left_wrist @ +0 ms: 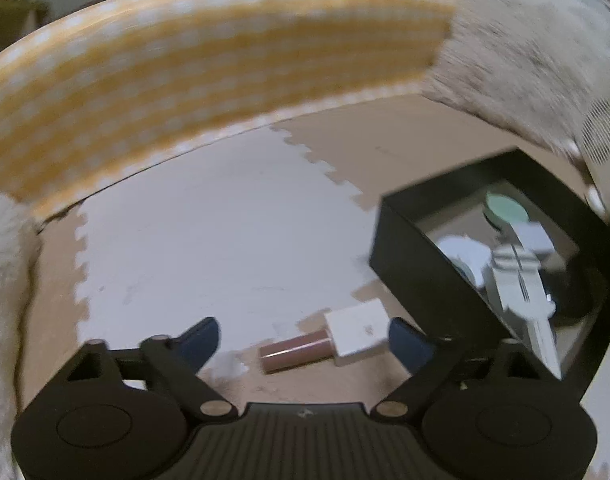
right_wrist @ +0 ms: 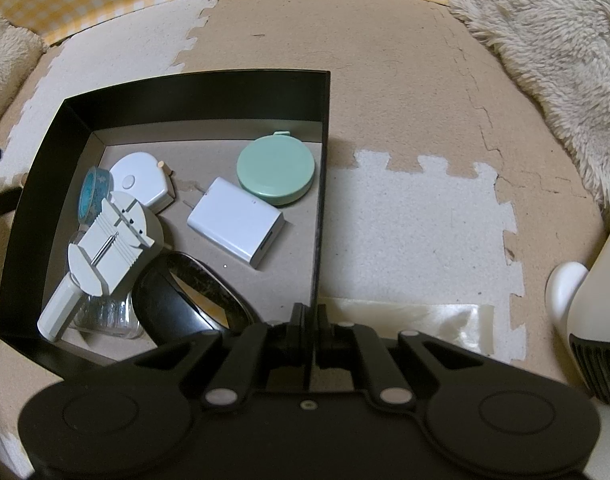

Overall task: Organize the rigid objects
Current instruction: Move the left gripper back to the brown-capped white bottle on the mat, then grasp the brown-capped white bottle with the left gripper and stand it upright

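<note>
In the left wrist view my left gripper (left_wrist: 305, 340) is open just above the foam floor mat. A lipstick (left_wrist: 325, 346) with a brown tube and a white square cap lies between its blue fingertips (left_wrist: 201, 338), nearer the right one. The black box (left_wrist: 409, 264) stands to its right. In the right wrist view my right gripper (right_wrist: 312, 320) is shut on the right wall of the black box (right_wrist: 323, 184). Inside lie a green round case (right_wrist: 276, 172), a white charger (right_wrist: 235, 220), a white tool (right_wrist: 105, 248), a tape roll (right_wrist: 91, 192) and a black case (right_wrist: 189, 296).
A yellow checked cloth (left_wrist: 209, 68) hangs behind the mat. Fluffy beige fabric (right_wrist: 553, 48) lies at the right. A cream device (right_wrist: 597, 280) stands at the right edge. A clear plastic sheet (right_wrist: 417, 320) lies on the mat beside the box.
</note>
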